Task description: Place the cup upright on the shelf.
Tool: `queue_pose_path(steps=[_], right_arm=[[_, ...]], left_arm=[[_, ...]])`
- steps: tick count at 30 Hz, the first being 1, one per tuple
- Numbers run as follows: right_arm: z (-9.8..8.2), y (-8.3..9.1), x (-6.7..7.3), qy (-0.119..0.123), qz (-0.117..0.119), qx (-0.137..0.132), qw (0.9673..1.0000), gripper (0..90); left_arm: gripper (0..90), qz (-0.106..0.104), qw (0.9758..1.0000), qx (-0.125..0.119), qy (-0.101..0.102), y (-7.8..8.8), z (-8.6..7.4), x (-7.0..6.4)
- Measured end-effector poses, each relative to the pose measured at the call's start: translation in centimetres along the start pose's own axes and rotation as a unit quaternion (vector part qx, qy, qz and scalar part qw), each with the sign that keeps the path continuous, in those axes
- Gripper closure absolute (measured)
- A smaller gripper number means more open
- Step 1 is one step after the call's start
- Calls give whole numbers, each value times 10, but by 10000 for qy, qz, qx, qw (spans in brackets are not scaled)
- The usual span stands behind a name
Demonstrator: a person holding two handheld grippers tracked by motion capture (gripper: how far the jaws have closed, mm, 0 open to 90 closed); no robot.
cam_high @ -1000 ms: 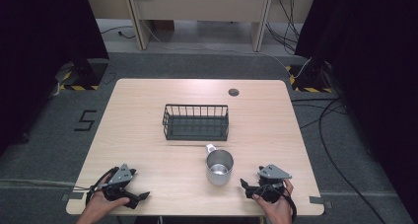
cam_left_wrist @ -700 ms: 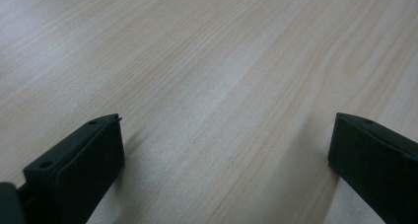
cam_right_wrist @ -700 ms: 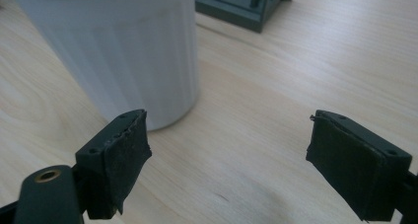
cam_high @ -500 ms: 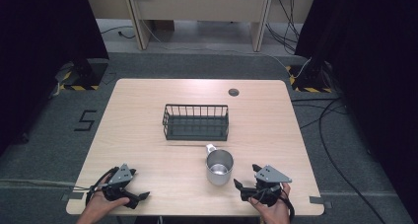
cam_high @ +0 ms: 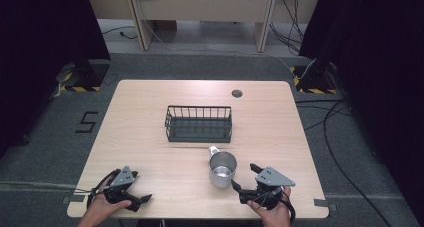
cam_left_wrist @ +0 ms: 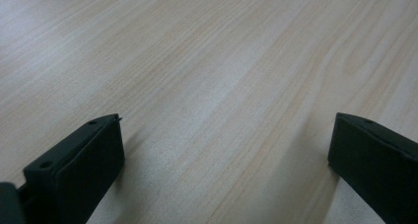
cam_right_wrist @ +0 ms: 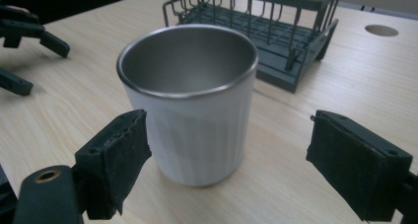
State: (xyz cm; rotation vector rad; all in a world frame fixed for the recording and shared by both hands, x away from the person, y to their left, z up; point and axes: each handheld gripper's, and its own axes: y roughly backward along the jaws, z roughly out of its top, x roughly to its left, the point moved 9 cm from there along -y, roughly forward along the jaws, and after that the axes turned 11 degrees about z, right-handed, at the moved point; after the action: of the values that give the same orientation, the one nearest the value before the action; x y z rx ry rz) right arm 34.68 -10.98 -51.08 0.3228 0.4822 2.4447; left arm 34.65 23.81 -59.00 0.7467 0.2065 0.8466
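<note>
A steel mug (cam_high: 222,168) with a white outer wall stands upright on the wooden table (cam_high: 150,152), its handle turned toward the basket. My right gripper (cam_high: 243,176) sits just right of it near the front edge. In the right gripper view the mug (cam_right_wrist: 190,100) stands close ahead of my right gripper (cam_right_wrist: 231,169), whose jaws are spread wider than the mug without touching it. My left gripper (cam_high: 141,187) rests at the front left, open. In the left gripper view my left gripper (cam_left_wrist: 222,169) has bare wood between its jaws.
A black wire basket (cam_high: 199,123) stands empty at the table's middle, just behind the mug, and appears as the wire basket (cam_right_wrist: 261,26) in the right gripper view. A round cable hole (cam_high: 236,93) lies at the back right. Cables run over the floor on the right.
My right gripper has lifted a little and shifted left toward the mug. The left gripper, the mug and the basket have stayed put.
</note>
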Motion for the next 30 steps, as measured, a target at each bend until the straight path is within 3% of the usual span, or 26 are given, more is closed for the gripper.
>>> queue_pose_path(steps=[7, 20, 30], right_arm=[[11, -10, 5, 103, 105, -208, 9997, 153], [20, -31, 12, 293, 318, -339, 9985, 147], [21, -39, 10, 269, 365, -437, 9980, 95]], left_arm=[[0, 0, 10000, 1, -2, 0, 0, 0], [0, -1, 10000, 0, -1, 0, 0, 0], [0, -1, 10000, 4, -7, 0, 0, 0]])
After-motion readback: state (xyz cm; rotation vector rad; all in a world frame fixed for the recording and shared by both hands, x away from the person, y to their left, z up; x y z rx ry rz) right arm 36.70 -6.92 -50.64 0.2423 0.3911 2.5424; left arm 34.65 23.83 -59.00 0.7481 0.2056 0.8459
